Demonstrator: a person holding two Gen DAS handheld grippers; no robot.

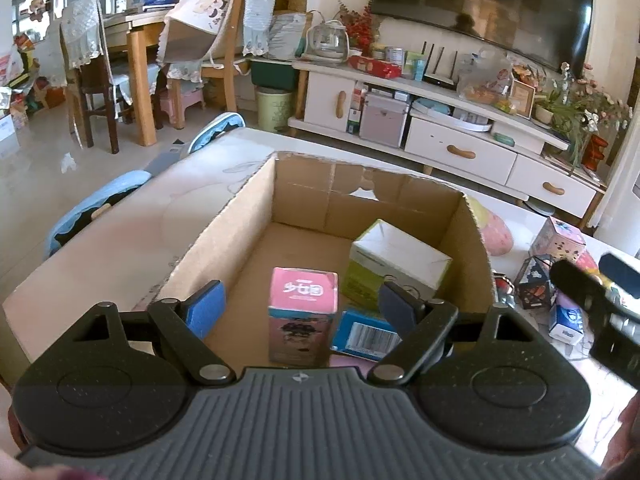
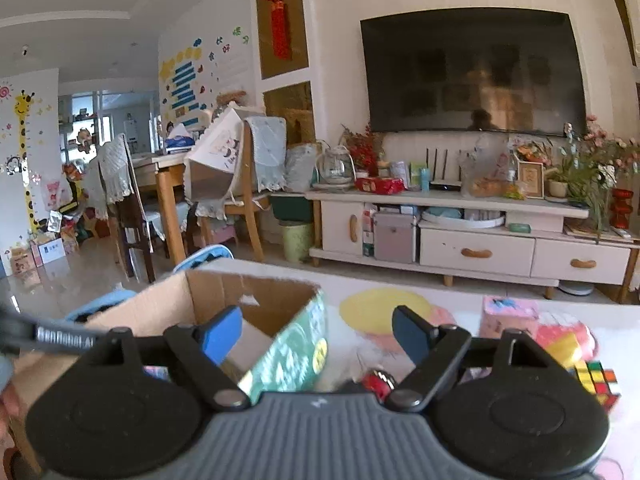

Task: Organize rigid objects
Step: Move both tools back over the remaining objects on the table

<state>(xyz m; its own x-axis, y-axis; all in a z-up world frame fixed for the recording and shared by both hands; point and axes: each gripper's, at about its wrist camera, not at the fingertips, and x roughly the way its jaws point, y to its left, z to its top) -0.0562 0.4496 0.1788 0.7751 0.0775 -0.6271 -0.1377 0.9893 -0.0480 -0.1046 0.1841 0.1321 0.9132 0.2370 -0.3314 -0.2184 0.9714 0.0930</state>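
Cardboard box [image 1: 256, 200]: three cartons inside; left tongs [image 1: 302, 306] agape, empty; right tongs [image 2: 316, 338] agape, empty

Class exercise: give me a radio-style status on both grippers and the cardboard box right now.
Left gripper open, empty, over cardboard box. Right gripper open, empty. Pink carton, white-green box, blue box inside. Rubik's cube on table. Nothing blocking.
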